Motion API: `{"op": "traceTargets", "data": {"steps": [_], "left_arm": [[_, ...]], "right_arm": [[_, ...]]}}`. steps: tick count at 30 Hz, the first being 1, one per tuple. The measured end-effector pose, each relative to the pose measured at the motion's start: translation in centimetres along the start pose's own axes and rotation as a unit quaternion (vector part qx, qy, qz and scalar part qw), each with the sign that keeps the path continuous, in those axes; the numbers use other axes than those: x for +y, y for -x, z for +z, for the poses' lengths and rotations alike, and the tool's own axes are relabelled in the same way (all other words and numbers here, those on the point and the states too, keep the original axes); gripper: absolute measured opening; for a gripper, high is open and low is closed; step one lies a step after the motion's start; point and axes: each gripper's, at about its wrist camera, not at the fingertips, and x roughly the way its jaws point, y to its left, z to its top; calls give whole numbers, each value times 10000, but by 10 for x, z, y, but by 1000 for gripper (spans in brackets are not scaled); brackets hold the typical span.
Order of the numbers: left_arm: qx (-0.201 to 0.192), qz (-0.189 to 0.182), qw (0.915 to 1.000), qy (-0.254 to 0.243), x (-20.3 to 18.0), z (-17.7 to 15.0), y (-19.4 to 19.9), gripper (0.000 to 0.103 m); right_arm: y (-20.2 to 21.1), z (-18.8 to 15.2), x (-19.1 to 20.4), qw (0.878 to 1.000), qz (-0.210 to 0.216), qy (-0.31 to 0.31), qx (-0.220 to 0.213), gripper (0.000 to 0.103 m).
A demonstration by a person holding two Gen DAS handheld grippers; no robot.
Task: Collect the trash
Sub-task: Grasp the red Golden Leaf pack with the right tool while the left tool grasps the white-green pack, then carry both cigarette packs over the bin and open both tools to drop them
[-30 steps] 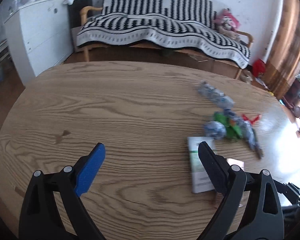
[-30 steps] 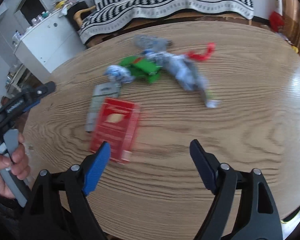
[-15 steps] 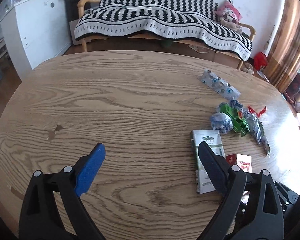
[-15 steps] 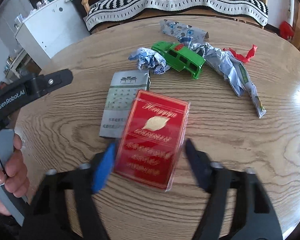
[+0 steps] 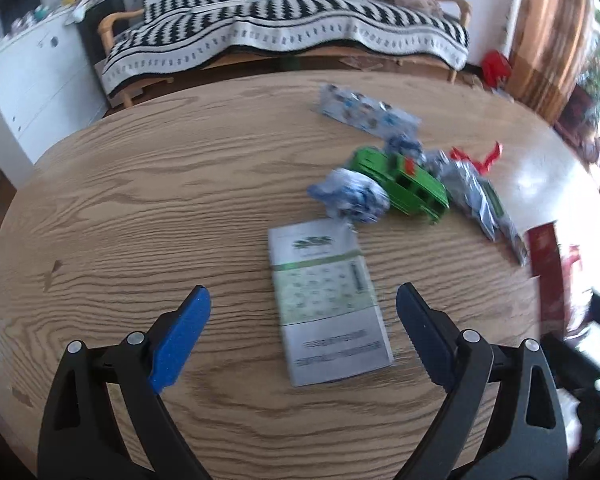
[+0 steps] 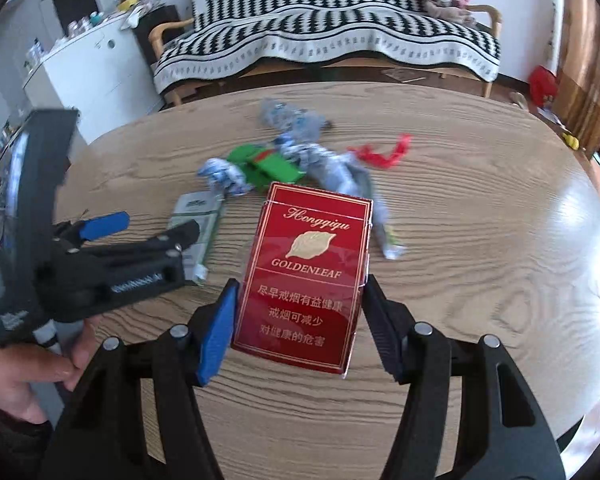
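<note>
Cardboard is what I have in my right gripper (image 6: 298, 320): a red cigarette pack (image 6: 306, 276), light, stiff across its flat faces but easy to crush if squeezed hard. The jaws are closing on its two long edges, low on the pack, with the blue pad on the left edge and the dark pad on the right. It fills the centre of the right wrist view, and seems to be lifted off the bench (image 6: 480, 240), though I cannot be sure of that. Gripping the narrow sides looks right to me; the glossy wrap could slip, so a firm, even hold matters.

My left gripper (image 5: 302, 316) has its jaws wide apart with nothing between the pads. A flat grey and green pack (image 5: 328, 300) lies on the wood just ahead of it, between the two fingers in the lower middle of the left wrist view. It should be equally light and stiff, best taken by its long edges.

Farther up the frame sit a crumpled blue and white wrapper (image 5: 348, 196), soft and springy, a green toy car (image 5: 404, 184) touching it, a long silvery wrapper (image 5: 476, 192) and a red scrap (image 5: 476, 158).
</note>
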Motion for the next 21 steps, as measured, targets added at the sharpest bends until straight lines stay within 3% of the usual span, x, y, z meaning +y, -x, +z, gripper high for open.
{"op": "traceTargets", "data": {"steps": [7, 10, 11, 12, 18, 21], "left_arm": [[235, 217, 9994, -126, -13, -7, -17, 91], [301, 185, 9992, -167, -13, -9, -18, 72], [308, 89, 9994, -125, -12, -9, -16, 58], [329, 46, 9994, -102, -11, -9, -13, 55], [33, 78, 9998, -179, -17, -11, 20, 55], [-196, -136, 9996, -116, -26, -8, 45, 55]], "right_arm": [[21, -9, -27, 9999, -69, -103, -71, 61], [32, -12, -36, 9997, -78, -165, -131, 61], [34, -12, -38, 9997, -83, -182, -145, 61], [39, -14, -43, 9996, -91, -208, -178, 61], [62, -22, -70, 9987, -180, -379, -290, 61], [74, -29, -91, 9976, -292, -527, -340, 61]]}}
